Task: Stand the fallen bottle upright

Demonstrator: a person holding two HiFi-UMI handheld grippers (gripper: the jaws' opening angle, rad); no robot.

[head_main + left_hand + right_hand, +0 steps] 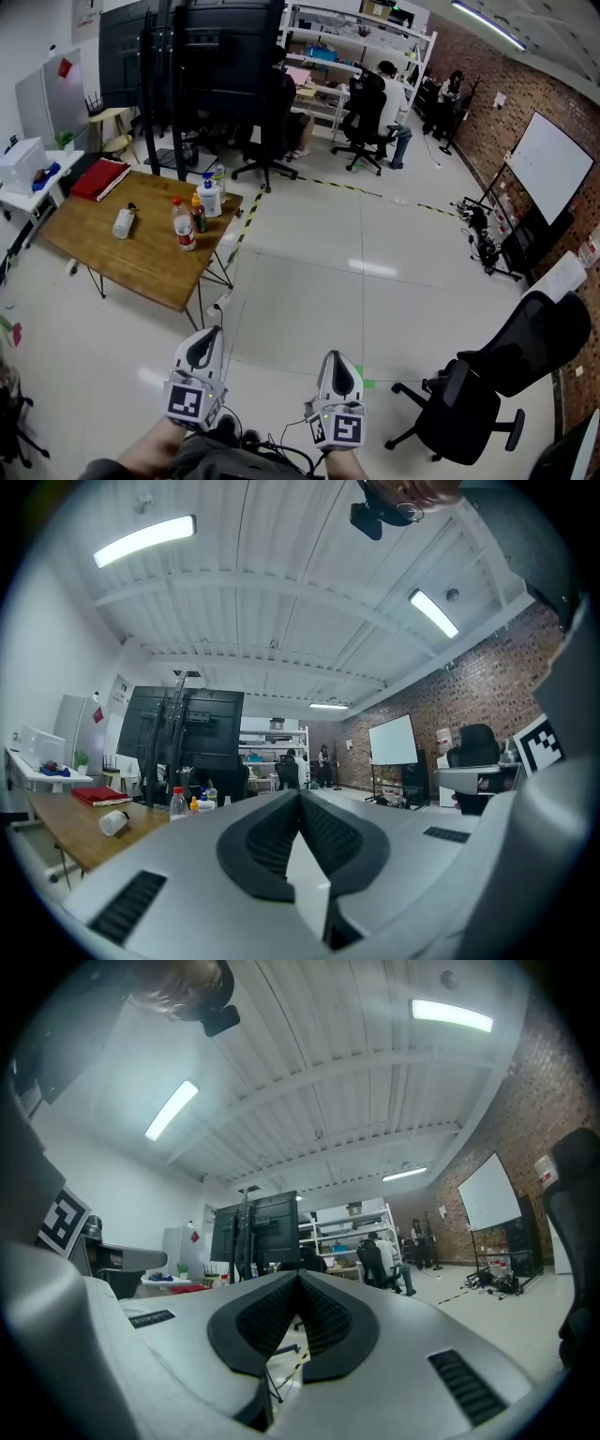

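Left hand-held gripper (206, 343): jaws closed tip to tip with nothing between them. I hold it level and low in front of me, since there is nothing to grasp out here.
Right hand-held gripper (337, 364): also closed and empty, just beside the left one and aimed the same way.
Fallen bottle (124, 222): it lies on its side on the wooden surface (141, 262), well apart from both of my hand-held grippers and on the far-left part of the top.
Neighbours: a red-capped bottle (185, 226) and a white pump bottle (210, 196) stand upright in a cluster to its right. A red folder (99, 178) lies behind it.
Edges: the fallen bottle sits inward from the near edge of the surface, so I judge there is room to tip it up without it sliding off.
Open room: bare floor lies between me and the surface. The black office chair (487, 375) stands off to my right, out of the way.
Step in hand: I judge I am only approaching, and no grasp has begun.
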